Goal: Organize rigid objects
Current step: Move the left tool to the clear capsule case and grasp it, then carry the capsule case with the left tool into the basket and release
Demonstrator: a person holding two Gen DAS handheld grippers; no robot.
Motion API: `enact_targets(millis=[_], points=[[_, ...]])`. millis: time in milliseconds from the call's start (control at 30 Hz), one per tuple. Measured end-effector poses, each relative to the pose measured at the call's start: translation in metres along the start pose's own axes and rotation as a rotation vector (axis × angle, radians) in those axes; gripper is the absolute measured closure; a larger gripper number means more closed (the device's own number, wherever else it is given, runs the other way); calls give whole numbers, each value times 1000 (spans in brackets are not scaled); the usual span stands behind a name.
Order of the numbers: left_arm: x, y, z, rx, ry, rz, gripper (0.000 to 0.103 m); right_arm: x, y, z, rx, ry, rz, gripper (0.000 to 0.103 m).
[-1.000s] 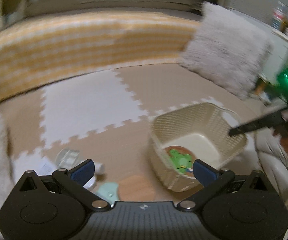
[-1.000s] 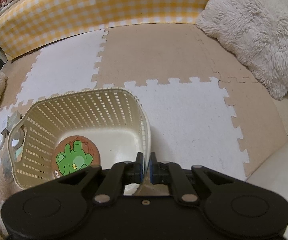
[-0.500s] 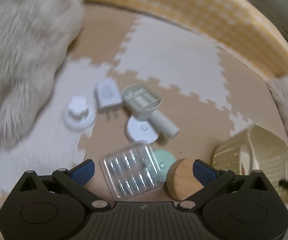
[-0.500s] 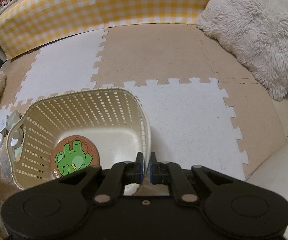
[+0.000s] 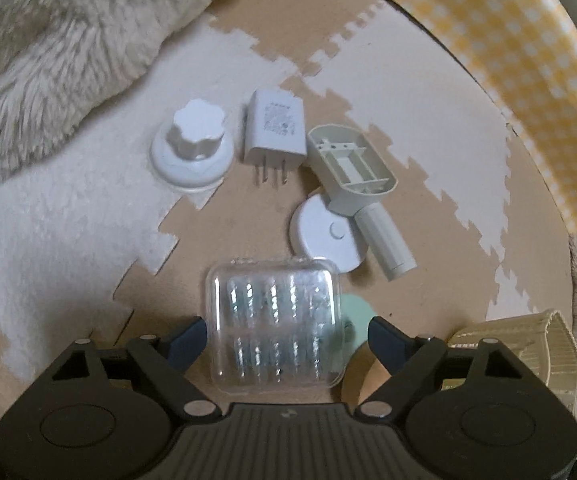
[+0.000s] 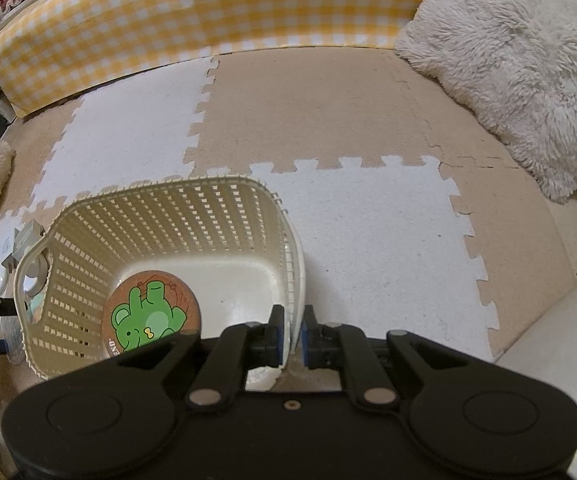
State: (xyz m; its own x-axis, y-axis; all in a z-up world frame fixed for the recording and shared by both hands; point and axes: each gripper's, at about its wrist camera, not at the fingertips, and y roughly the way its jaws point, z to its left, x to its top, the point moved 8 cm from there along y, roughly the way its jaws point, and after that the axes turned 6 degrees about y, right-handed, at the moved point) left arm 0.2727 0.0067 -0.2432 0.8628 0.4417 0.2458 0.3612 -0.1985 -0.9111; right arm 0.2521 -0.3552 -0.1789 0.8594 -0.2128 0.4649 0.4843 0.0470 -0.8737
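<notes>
1. Now the left gripper [image 5: 287, 334] points down over the floor pile instead of out across the room as it did a second ago. Its jaws are closing, with the clear ribbed plastic case [image 5: 274, 324] between the blue pads. The left pad looks at or near the case edge; the right pad stands clear, so there is no grip yet.
2. The right gripper [image 6: 291, 338] is clamped on the near wall of the cream lattice plastic basket [image 6: 176, 216], unchanged from the earlier frames. It is holding the bin steady.
3. Just beyond the case lie a white round disc [image 5: 328, 236] and a beige open-frame part with a cylindrical handle [image 5: 362, 184] resting on it. A mint green flat piece [image 5: 354, 312] is partly under the case's right side.
4. Farther out are a white wall charger with prongs [image 5: 274, 130] and a white flower-topped knob on a round base [image 5: 192, 148], both lying loose on the tan and white puzzle mat [image 5: 68, 220].
5. The basket holds only a round cork coaster with a green bear print [image 6: 153, 316]; the basket corner shows at the left view's lower right edge.
6. Judgement: the swing down means the next pick has started, and the case looks like the target. Most items are still outside the basket, so the task is early.
7. Risk: the smooth case may slip or drag the mint piece along.
</notes>
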Motion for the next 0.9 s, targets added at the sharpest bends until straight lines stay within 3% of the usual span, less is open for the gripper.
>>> enact_targets(millis=[133,167,500,700,900], points=[[1,1,-2,25,34,0,25,0,1,0,1,-1,4,94],[1,1,-2,46,45,1,31,0,1,0,0,-1,4,94],[1,-7,-5,49,59,-13,30,0,1,-2,5,10,6,97],[4,-19,-7,-13,-4,-21,30,0,1,-1,1,6,7,97],[14,-46,-19,-79,2,-96,30,-1,1,-1,-1,3,6,97]])
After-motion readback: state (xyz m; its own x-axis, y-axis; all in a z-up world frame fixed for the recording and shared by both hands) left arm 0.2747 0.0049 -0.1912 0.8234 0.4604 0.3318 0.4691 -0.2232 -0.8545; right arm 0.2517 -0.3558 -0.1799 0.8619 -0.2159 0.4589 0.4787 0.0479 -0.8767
